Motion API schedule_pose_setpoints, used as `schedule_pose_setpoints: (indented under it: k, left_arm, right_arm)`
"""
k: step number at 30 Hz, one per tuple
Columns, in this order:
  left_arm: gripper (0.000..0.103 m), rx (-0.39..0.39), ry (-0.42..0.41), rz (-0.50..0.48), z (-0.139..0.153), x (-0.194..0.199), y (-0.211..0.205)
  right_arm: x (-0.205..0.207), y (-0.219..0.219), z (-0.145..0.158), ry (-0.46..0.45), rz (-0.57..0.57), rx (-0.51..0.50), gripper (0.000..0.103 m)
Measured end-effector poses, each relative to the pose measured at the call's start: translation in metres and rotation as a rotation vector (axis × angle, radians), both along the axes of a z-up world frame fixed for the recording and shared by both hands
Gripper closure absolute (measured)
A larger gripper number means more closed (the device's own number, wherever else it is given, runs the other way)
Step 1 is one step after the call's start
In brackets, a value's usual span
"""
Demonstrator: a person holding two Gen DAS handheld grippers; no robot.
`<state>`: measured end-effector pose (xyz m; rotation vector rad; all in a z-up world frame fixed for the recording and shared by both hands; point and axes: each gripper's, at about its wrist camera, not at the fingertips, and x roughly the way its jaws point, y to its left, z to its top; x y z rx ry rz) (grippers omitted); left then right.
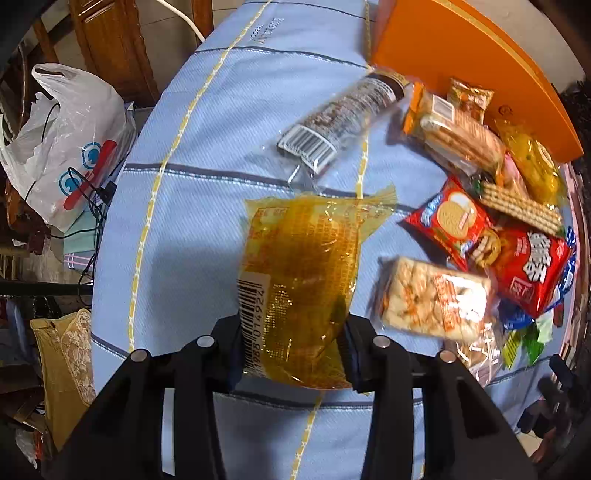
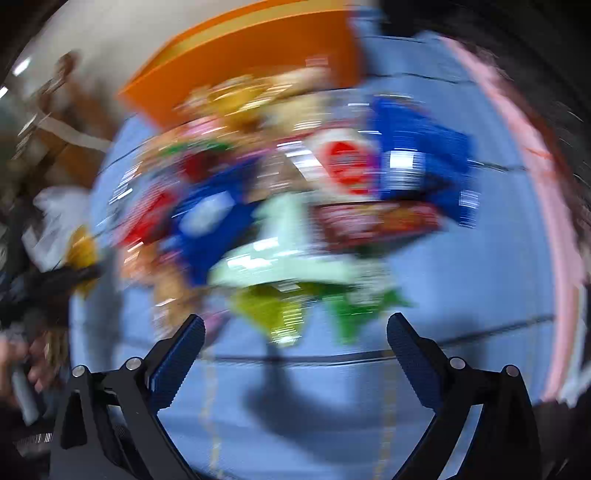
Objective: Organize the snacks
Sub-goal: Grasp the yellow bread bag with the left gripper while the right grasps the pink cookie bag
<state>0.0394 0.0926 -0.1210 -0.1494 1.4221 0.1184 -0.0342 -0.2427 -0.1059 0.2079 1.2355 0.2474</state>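
My left gripper pinches translucent yellow snack packet; its long axis runs straight ahead of fingers, over blue striped cloth. My right gripper, spread wide and empty, faces blurred snack pile ahead.

Cluttered room around a cloth-covered worktop.
Blue striped cloth covers the worktop; beside it stand brown wooden furniture, a white plastic bag and tiled floor.
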Motion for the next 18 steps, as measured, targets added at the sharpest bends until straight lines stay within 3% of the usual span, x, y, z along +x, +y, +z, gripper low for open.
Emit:
schedule_pose_setpoints:
  k: [2,6,8,10,15,18]
  left_arm:
    - [0.062,-0.003,0.015,-0.005,-0.002,-0.002,-0.003]
    - [0.062,-0.017,0.042,-0.006,-0.009,-0.014,0.001]
    - [0.062,-0.020,0.050,-0.008,-0.012,-0.018,-0.003]
    - [0.062,-0.017,0.056,-0.009,-0.012,-0.019,-0.006]
    - [0.062,-0.019,0.061,-0.006,-0.016,-0.015,0.003]
    - [0.062,-0.024,0.070,0.001,-0.016,-0.014,0.004]
  right_arm:
    - [-0.005,0.032,0.004,-0.030,0.136,0.016,0.004]
    - [-0.002,0.076,-0.001,-0.069,0.257,-0.078,0.006]
    - [0.004,0.089,-0.007,-0.074,0.285,-0.121,0.025]
    - [0.012,0.105,-0.016,-0.057,0.322,-0.164,0.037]
    - [0.031,0.130,-0.047,0.003,0.356,-0.297,0.035]
    - [0.037,0.136,-0.053,-0.012,0.371,-0.308,0.033]
